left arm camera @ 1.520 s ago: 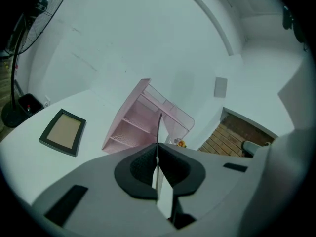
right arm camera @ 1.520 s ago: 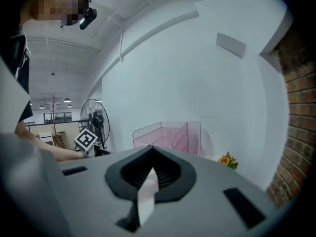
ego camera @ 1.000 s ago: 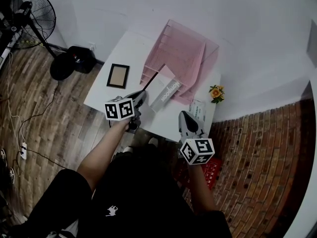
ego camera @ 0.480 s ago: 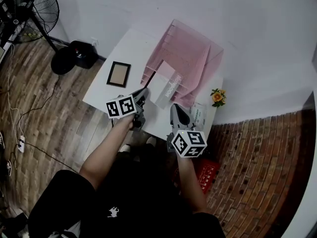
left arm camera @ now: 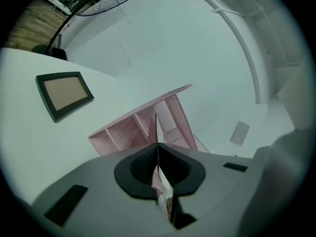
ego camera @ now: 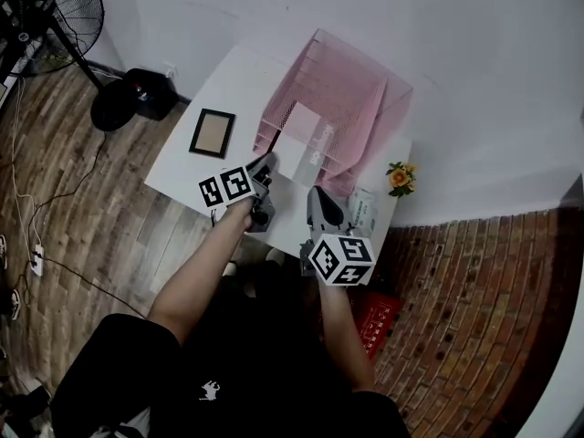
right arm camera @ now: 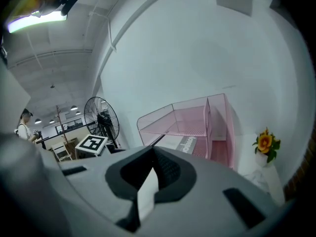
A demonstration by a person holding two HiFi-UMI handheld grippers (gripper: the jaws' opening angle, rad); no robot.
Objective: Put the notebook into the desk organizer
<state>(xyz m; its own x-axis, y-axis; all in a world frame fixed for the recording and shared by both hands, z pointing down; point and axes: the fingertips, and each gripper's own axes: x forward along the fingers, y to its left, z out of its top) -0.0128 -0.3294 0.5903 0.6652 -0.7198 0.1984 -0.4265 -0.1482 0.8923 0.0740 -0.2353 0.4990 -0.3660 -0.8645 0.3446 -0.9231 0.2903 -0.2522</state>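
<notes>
The pink mesh desk organizer (ego camera: pixel 351 89) stands at the back of the white table (ego camera: pixel 182 176). A white notebook (ego camera: pixel 301 135) with a dark spine lies with its far end inside the organizer's lower tier. My left gripper (ego camera: pixel 267 161) is shut on the notebook's near corner. In the left gripper view the notebook (left arm camera: pixel 156 127) runs edge-on out of the left gripper (left arm camera: pixel 157 144) toward the organizer (left arm camera: pixel 123 132). My right gripper (ego camera: pixel 315 194) hovers over the table's near right part, jaws together, apart from the notebook. The right gripper view shows the right gripper (right arm camera: pixel 153 154), the notebook (right arm camera: pixel 180 143) and the organizer (right arm camera: pixel 197 117).
A black picture frame (ego camera: pixel 212 133) lies flat to the organizer's left. A small pot of yellow flowers (ego camera: pixel 398 175) and a white packet (ego camera: pixel 362 208) sit at the table's right edge. On the floor are a fan (ego camera: pixel 55 16), a black bag (ego camera: pixel 137 99) and a red crate (ego camera: pixel 374 322).
My left gripper has pushed the notebook forward, deeper into the organizer's lower tier. The right gripper has shifted left and forward over the table.
</notes>
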